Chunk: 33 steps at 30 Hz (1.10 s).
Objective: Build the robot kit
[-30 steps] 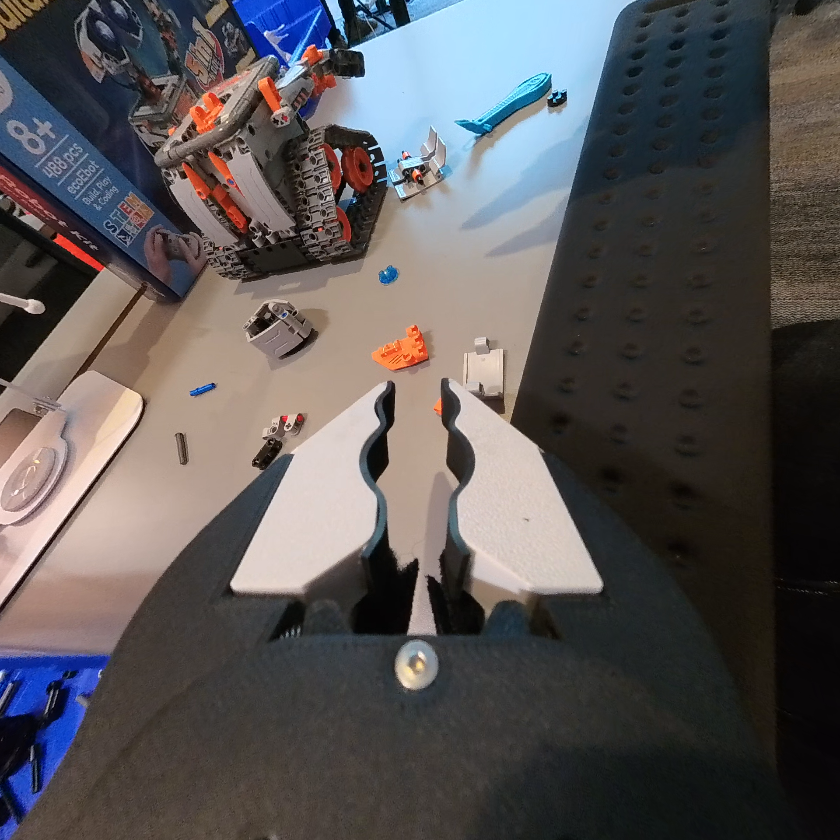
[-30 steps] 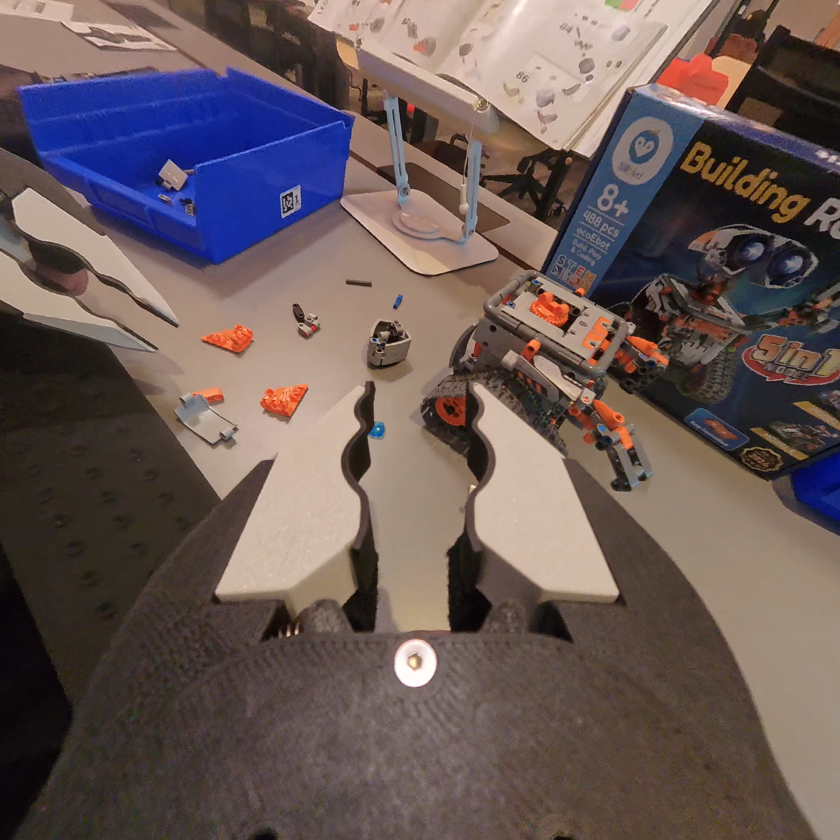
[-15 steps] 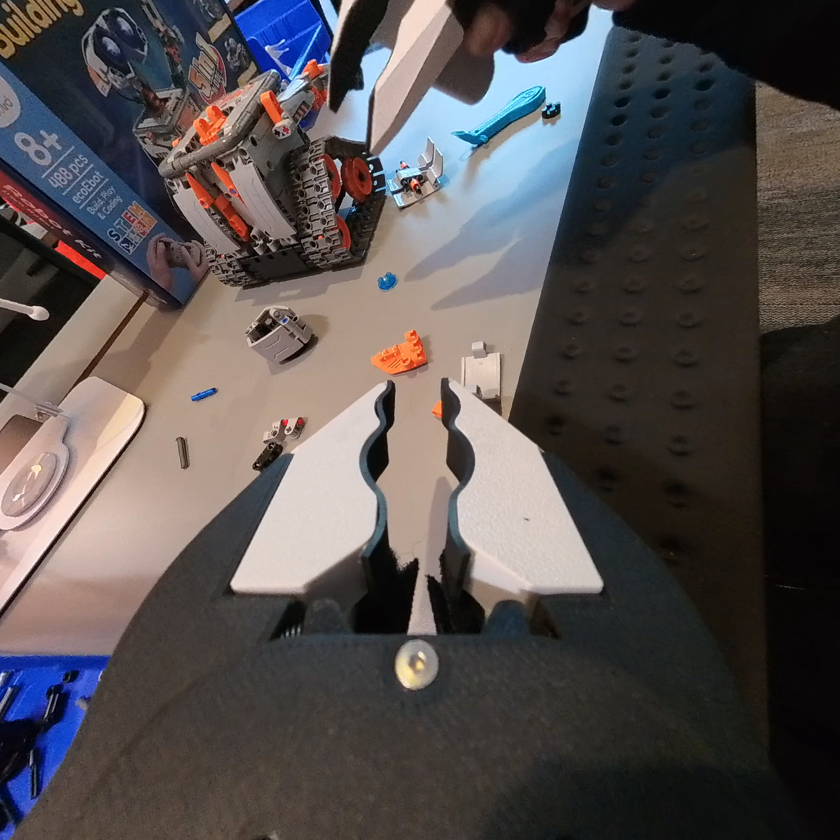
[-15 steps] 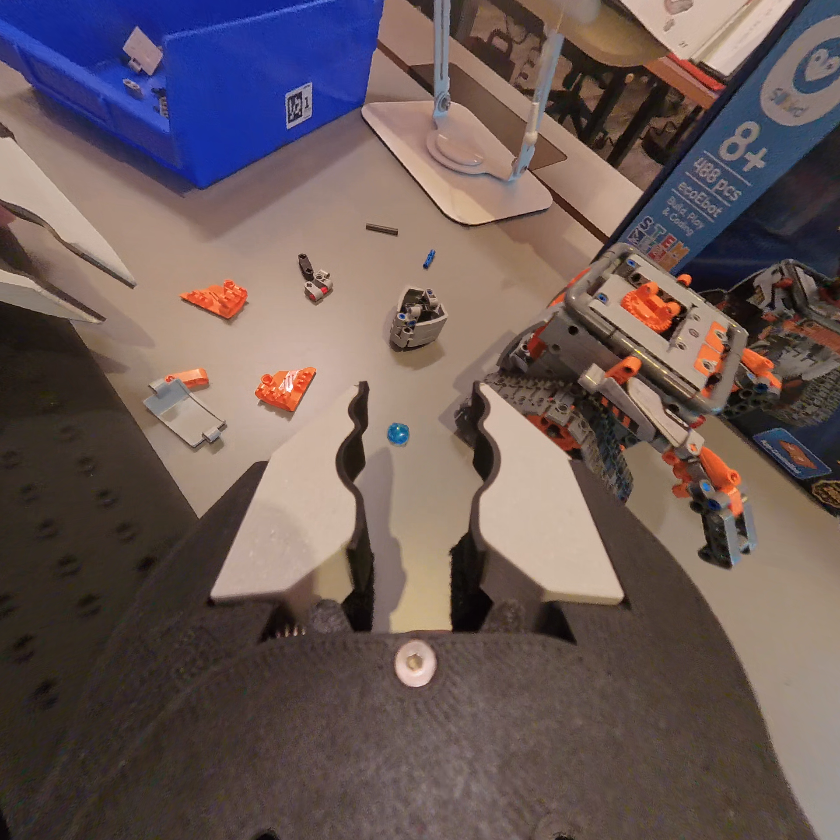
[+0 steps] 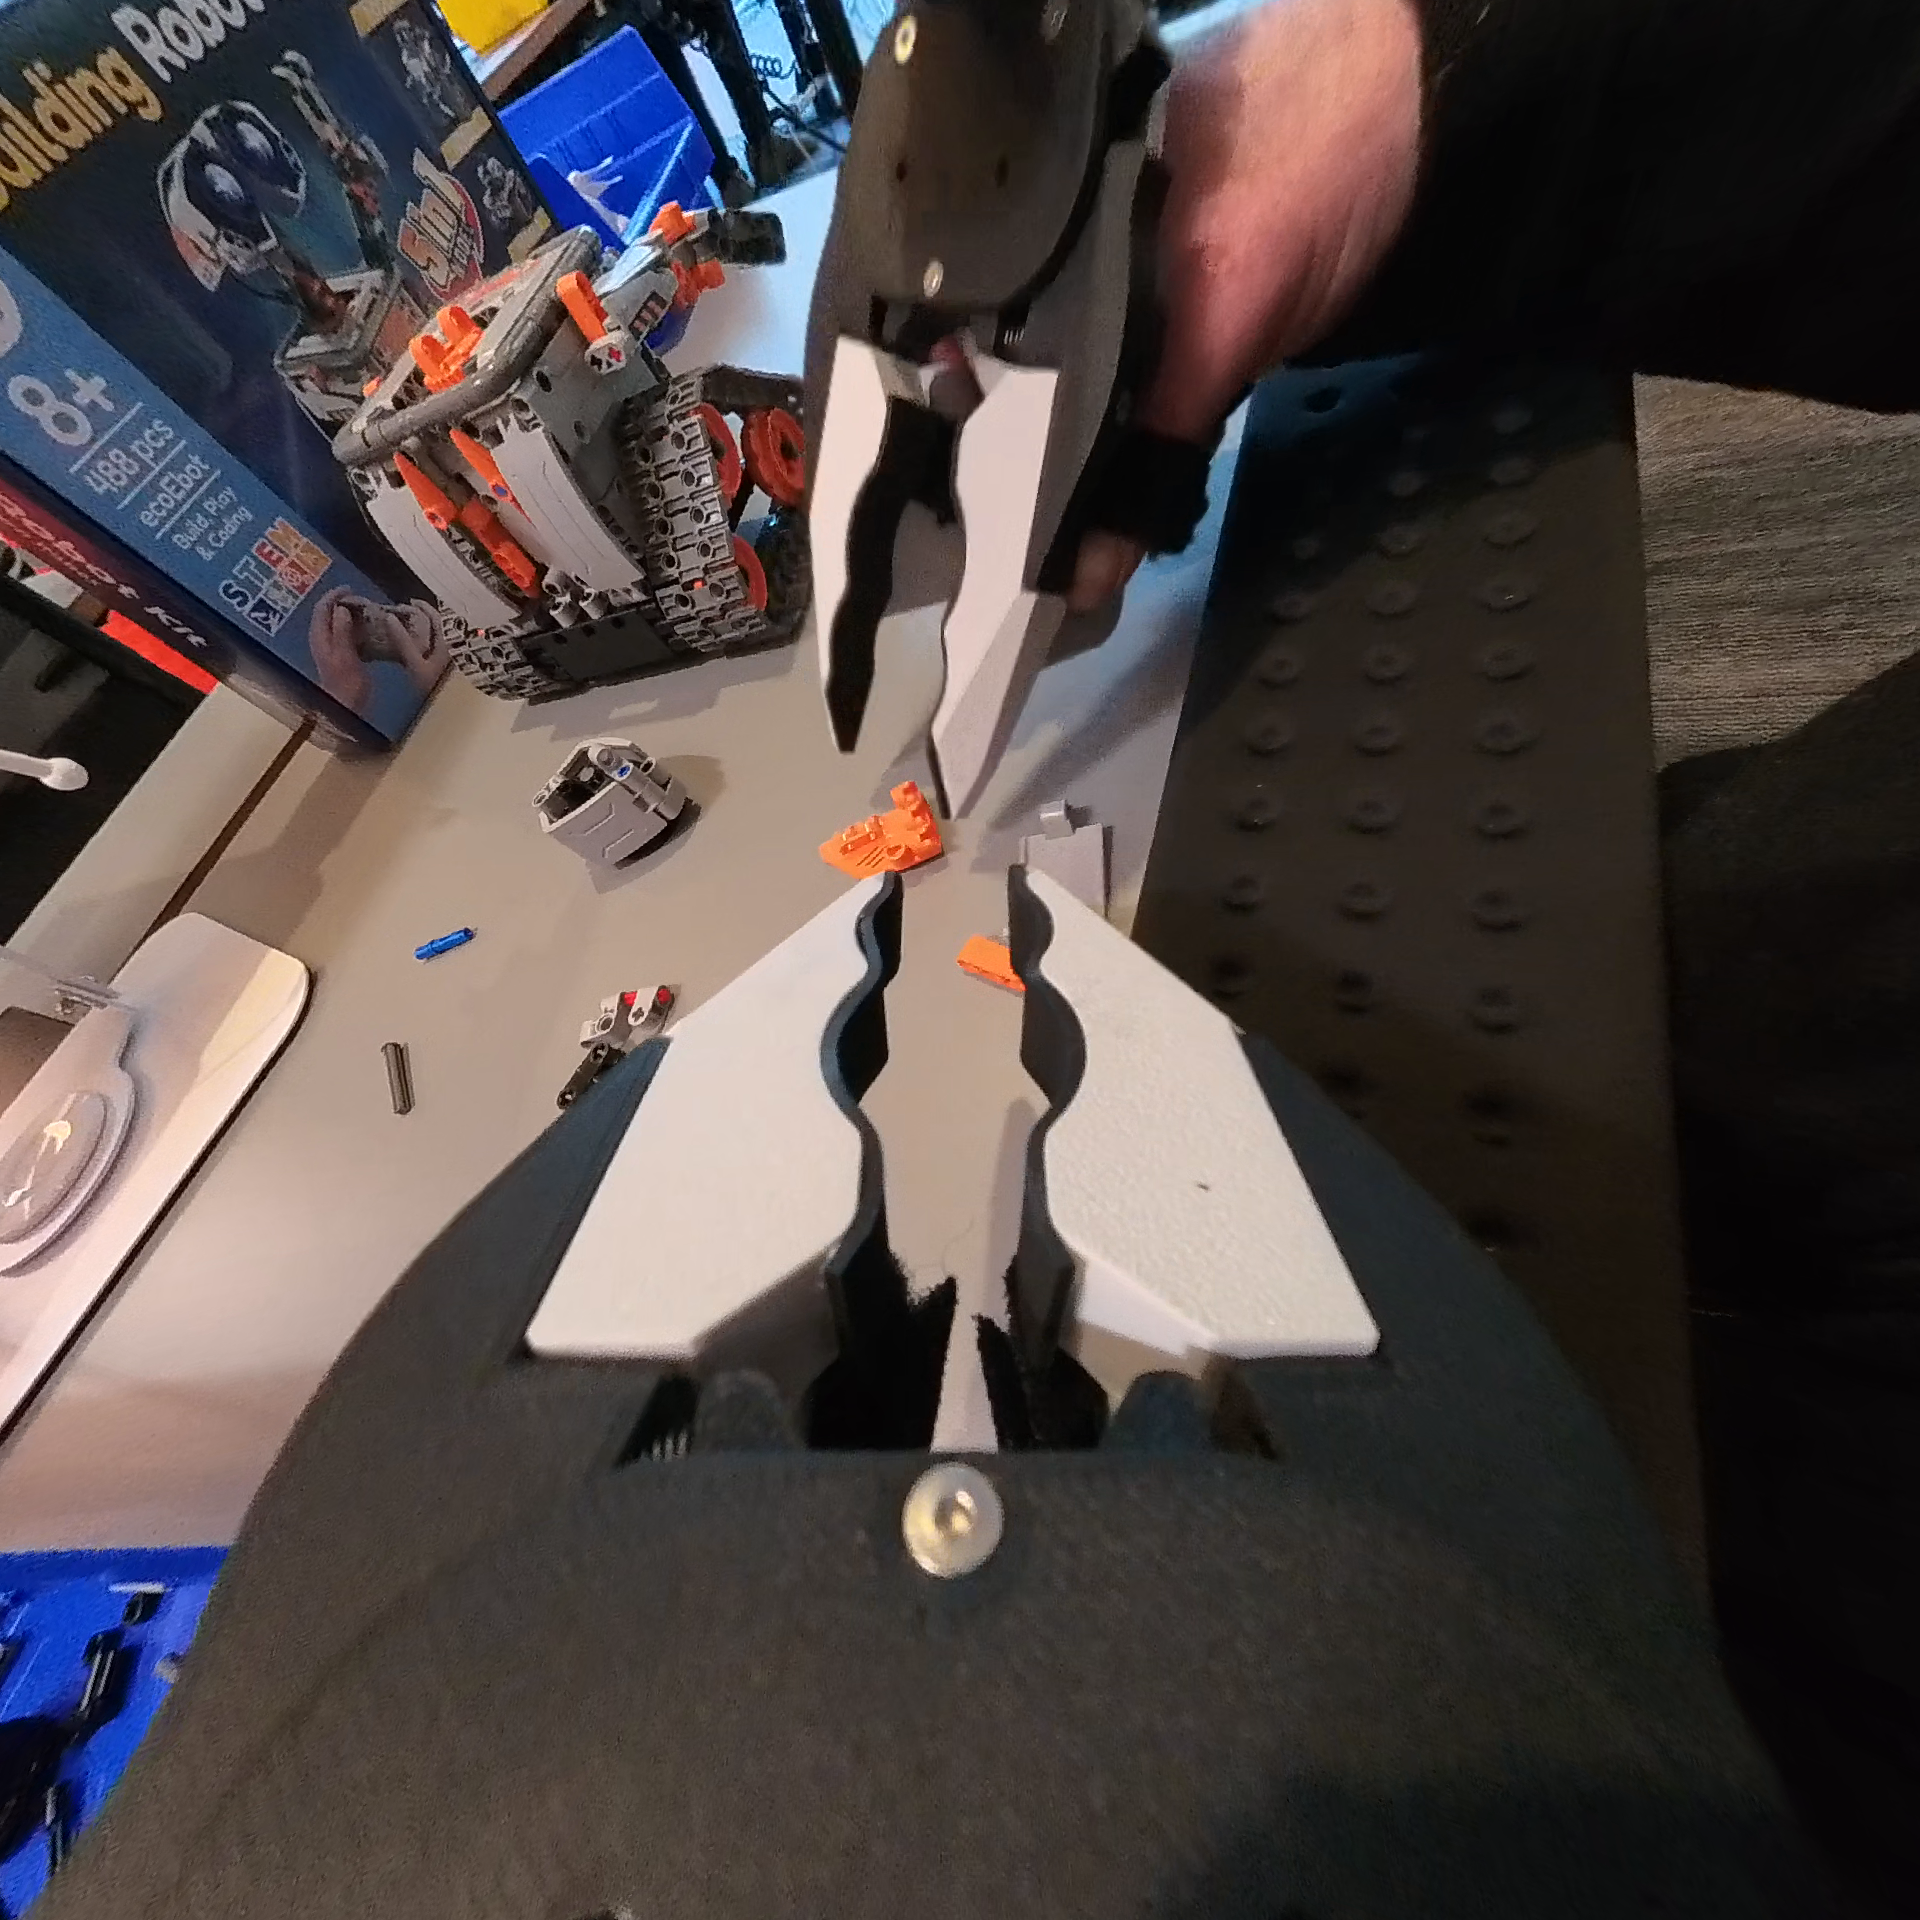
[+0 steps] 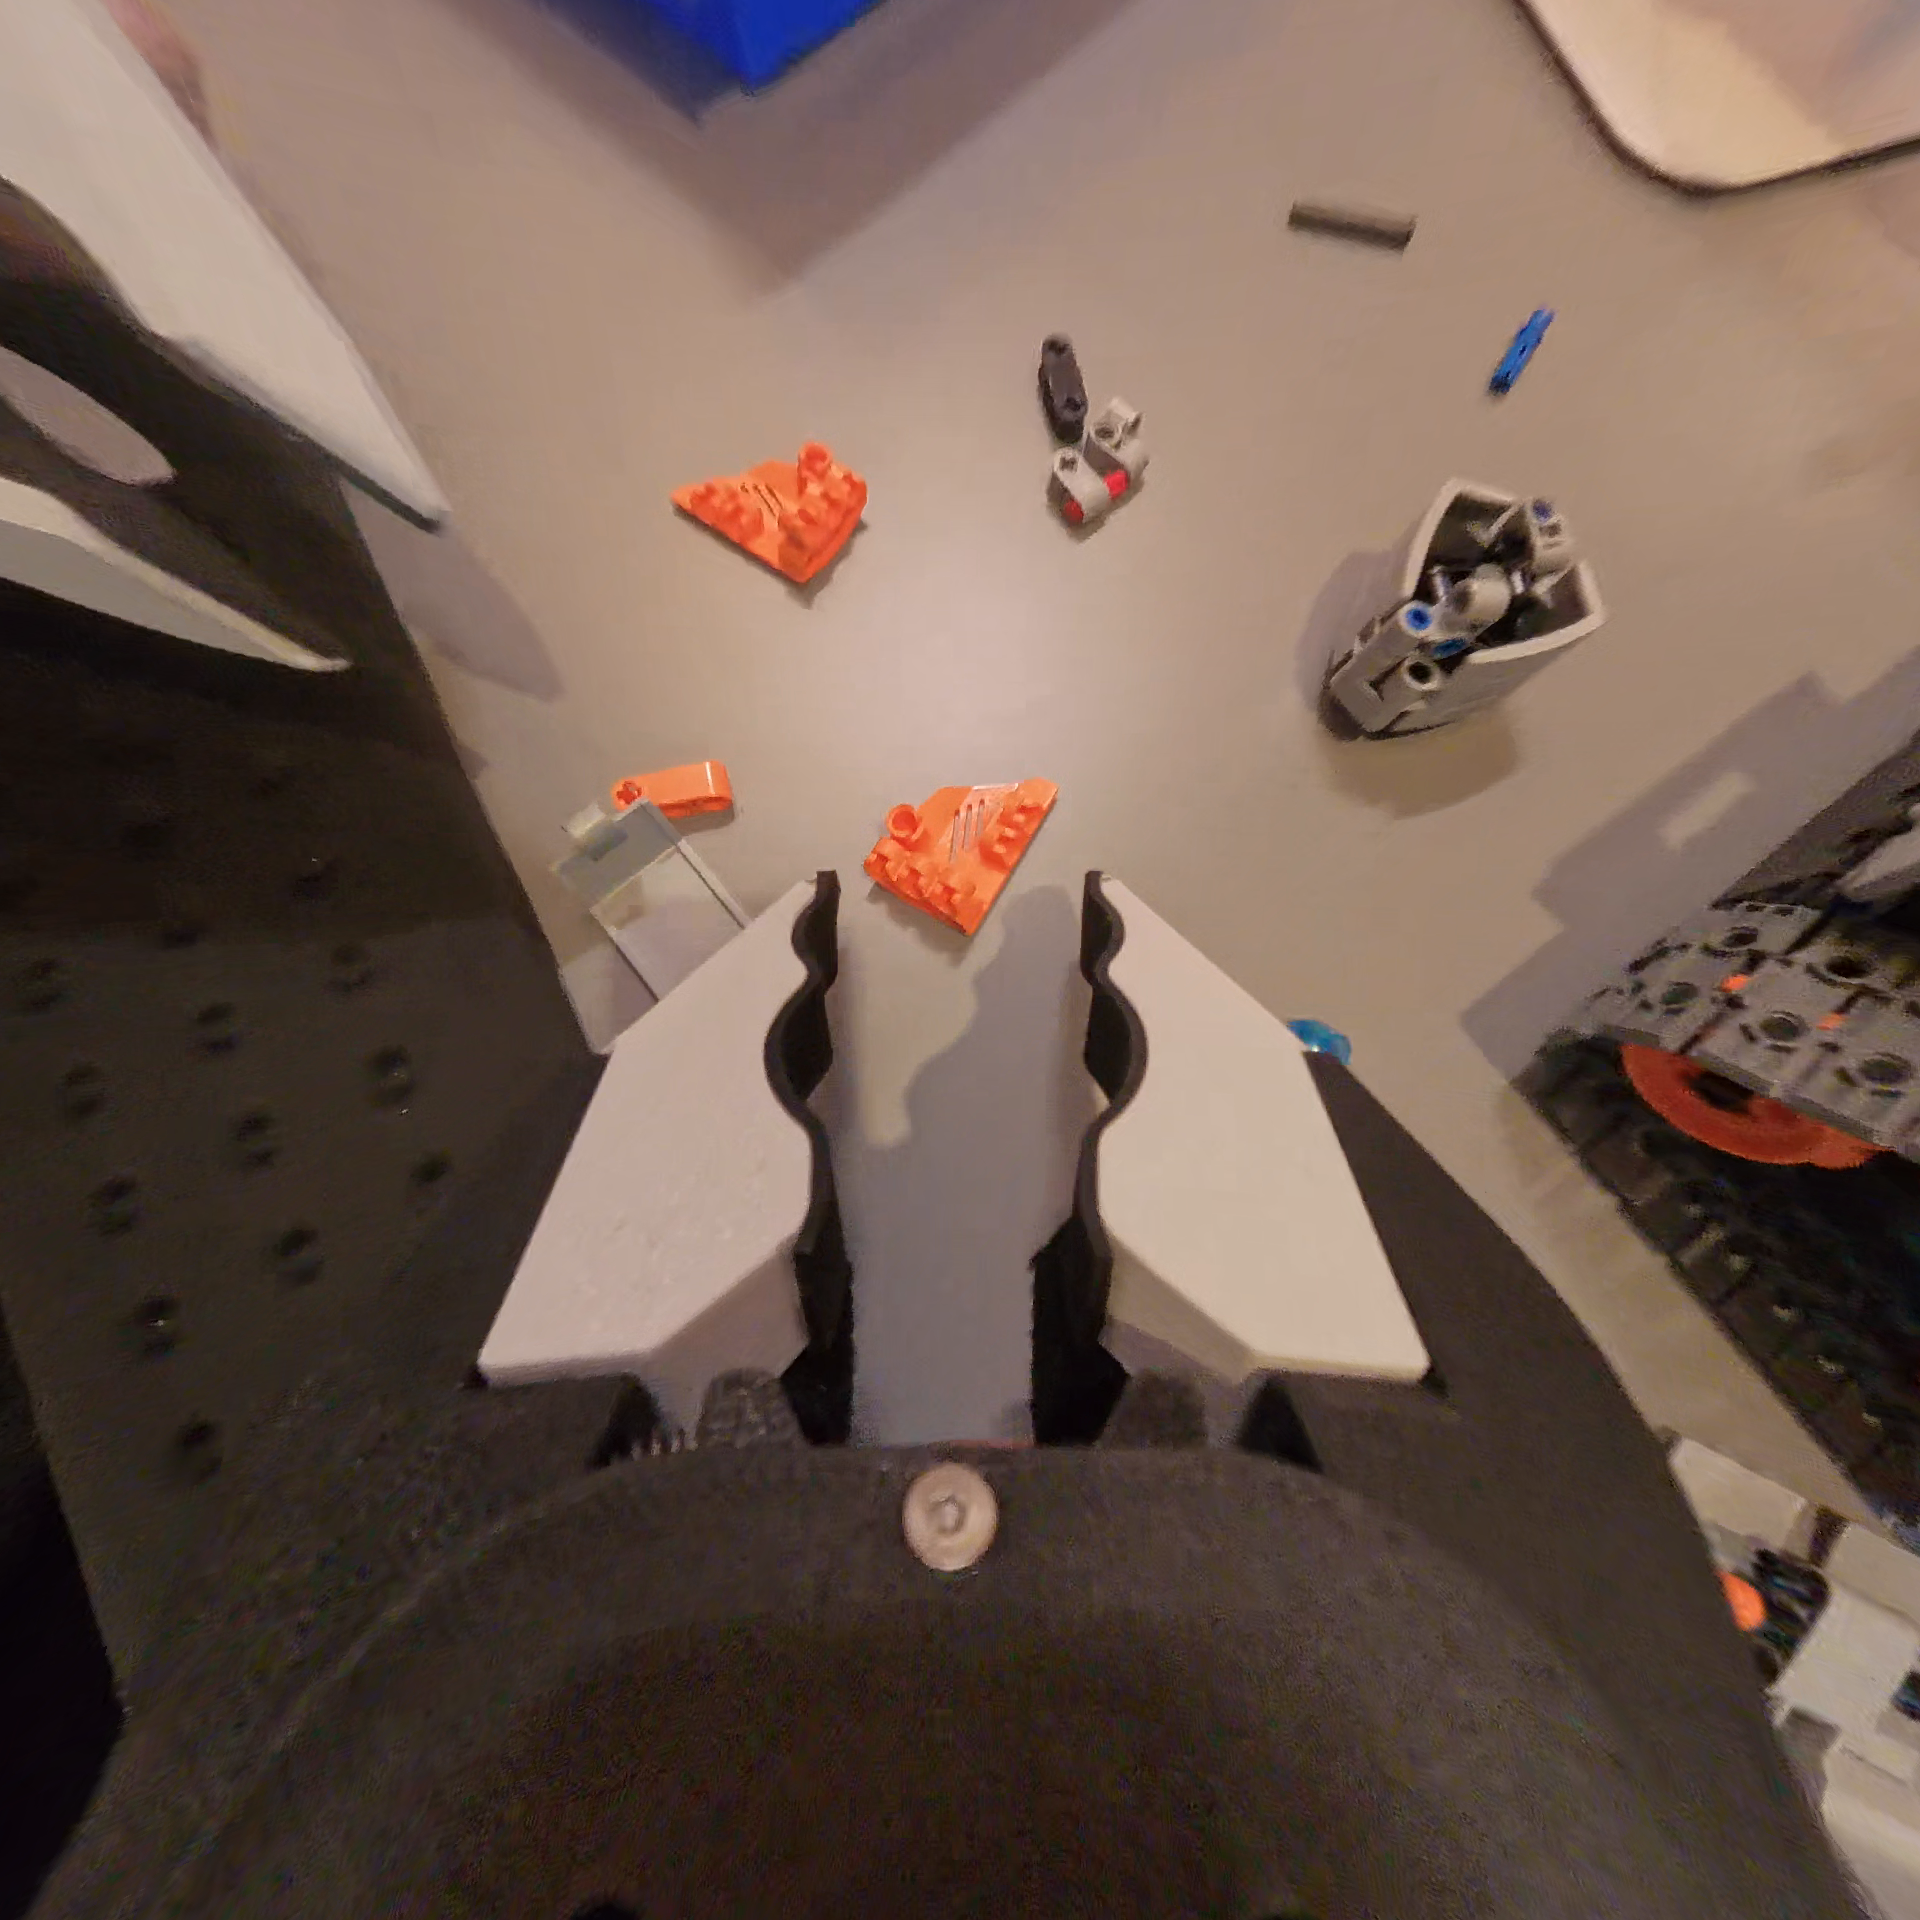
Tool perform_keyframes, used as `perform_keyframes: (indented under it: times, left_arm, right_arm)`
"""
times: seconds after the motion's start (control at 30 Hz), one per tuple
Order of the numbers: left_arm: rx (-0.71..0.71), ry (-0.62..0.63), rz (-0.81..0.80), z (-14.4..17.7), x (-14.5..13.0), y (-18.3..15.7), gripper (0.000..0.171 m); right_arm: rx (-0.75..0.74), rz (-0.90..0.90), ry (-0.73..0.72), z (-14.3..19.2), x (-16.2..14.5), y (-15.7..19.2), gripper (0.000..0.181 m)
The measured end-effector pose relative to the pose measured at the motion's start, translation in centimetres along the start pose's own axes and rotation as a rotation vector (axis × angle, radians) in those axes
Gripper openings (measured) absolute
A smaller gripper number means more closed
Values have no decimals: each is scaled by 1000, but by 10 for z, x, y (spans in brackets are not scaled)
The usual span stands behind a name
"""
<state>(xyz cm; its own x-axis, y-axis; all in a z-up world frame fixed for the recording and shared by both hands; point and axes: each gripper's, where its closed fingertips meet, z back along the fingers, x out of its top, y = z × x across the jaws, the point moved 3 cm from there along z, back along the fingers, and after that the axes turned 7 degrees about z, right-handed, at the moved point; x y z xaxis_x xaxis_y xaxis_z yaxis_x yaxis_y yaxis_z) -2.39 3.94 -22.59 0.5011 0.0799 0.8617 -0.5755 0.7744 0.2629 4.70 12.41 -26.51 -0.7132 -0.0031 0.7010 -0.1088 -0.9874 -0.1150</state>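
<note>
My right gripper (image 6: 958, 888) is open and empty, pointing down at the grey table. An orange wedge piece (image 6: 961, 852) lies just ahead of its tips. In the left wrist view the right gripper (image 5: 899, 774) hangs right over that wedge (image 5: 883, 836), held by a person's hand. My left gripper (image 5: 956, 883) is narrowly open, empty and low over the table. A second orange piece (image 5: 987, 961) shows between its fingers. The left gripper (image 6: 379, 587) shows at the upper left of the right wrist view, near another orange wedge (image 6: 774, 509).
A grey panel (image 6: 649, 883) and a small orange beam (image 6: 675, 787) lie by the black studded mat (image 5: 1403, 831). A grey sub-assembly (image 6: 1465, 623), small connectors (image 6: 1091, 447) and a blue pin (image 6: 1519, 350) are scattered about. A tracked robot model (image 5: 582, 520) stands before its box (image 5: 156, 364). Spacing between my two grippers at the tips: around 10 cm.
The right gripper has swung down and towards the left gripper, from above the tracked model to just over the orange wedge. The left gripper has barely moved.
</note>
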Motion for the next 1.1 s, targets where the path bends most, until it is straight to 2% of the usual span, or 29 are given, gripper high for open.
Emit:
perform_keyframes:
  times: [0.1, 0.4, 1.1]
  left_arm:
    - [-7, -5, -12, 0, 1, -2, 18]
    - [-24, -19, -16, 2, 3, -5, 18]
    - [-41, -44, -14, 6, 6, -7, 18]
  right_arm:
    - [2, 0, 44, -7, -5, 1, 42]
    - [36, -15, 53, -16, -5, 6, 27]
    - [15, -17, -2, -13, 0, -3, 21]
